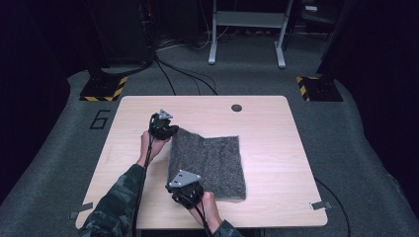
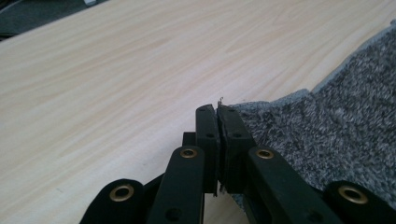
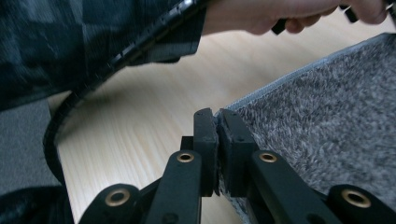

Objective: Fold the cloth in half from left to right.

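Note:
A grey fuzzy cloth (image 1: pixel 210 160) lies on the light wooden table (image 1: pixel 267 123), its left edge raised off the surface. My left gripper (image 1: pixel 170 132) pinches the cloth's far left corner; in the left gripper view the black jaws (image 2: pixel 217 112) are shut with the cloth's (image 2: pixel 327 121) edge squeezed between them. My right gripper (image 1: pixel 185 190) pinches the near left corner. In the right gripper view its jaws (image 3: pixel 216 116) are shut on the cloth's (image 3: pixel 327 121) hem, with the other hand (image 3: pixel 280 14) and camouflage sleeve beyond.
A dark round grommet (image 1: pixel 236 107) sits near the table's far edge. Cables (image 1: pixel 183 74) run over the grey carpet behind the table, near a white metal frame (image 1: pixel 247 34) and two black stands with striped bases (image 1: pixel 104 89).

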`<state>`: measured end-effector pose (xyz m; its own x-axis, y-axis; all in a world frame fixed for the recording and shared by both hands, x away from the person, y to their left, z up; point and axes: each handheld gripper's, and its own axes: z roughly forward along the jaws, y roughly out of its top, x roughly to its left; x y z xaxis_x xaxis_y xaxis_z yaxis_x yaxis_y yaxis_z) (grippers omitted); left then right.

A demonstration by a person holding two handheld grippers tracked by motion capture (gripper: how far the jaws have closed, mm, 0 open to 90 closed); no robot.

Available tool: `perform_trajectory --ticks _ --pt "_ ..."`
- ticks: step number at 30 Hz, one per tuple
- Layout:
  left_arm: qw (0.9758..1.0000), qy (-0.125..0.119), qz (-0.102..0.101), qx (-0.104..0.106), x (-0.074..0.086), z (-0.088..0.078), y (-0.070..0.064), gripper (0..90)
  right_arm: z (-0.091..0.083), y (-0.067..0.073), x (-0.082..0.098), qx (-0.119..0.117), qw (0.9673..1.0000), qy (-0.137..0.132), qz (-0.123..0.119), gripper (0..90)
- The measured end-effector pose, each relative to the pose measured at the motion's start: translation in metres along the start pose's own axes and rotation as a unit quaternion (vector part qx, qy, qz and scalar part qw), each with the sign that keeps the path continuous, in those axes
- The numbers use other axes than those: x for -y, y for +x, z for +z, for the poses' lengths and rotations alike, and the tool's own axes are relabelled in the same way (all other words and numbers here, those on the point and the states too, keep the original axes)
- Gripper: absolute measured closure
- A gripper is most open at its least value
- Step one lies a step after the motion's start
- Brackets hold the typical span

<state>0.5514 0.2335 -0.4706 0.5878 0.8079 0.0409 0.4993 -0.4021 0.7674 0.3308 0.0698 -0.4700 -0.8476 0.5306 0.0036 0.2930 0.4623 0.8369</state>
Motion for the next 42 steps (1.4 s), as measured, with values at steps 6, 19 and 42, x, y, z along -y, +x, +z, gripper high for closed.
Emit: perform_trajectory --ticks 6,19,42 --pt "0.9994 0.003 0.025 -0.022 -0.010 -0.014 0.001 87.6 -0.008 0.001 -0.011 0.002 0.9997 -0.019 -0.012 86.2" --pt "0.9983 0.000 0.029 -0.050 -0.037 -0.035 0.009 87.4 -0.014 0.004 -0.035 0.003 0.9986 -0.048 -0.024 86.3" --pt "0.9973 0.022 0.065 -0.026 -0.069 -0.005 -0.030 86.8 -0.045 -0.014 -0.001 0.044 0.9983 -0.039 0.005 85.9"
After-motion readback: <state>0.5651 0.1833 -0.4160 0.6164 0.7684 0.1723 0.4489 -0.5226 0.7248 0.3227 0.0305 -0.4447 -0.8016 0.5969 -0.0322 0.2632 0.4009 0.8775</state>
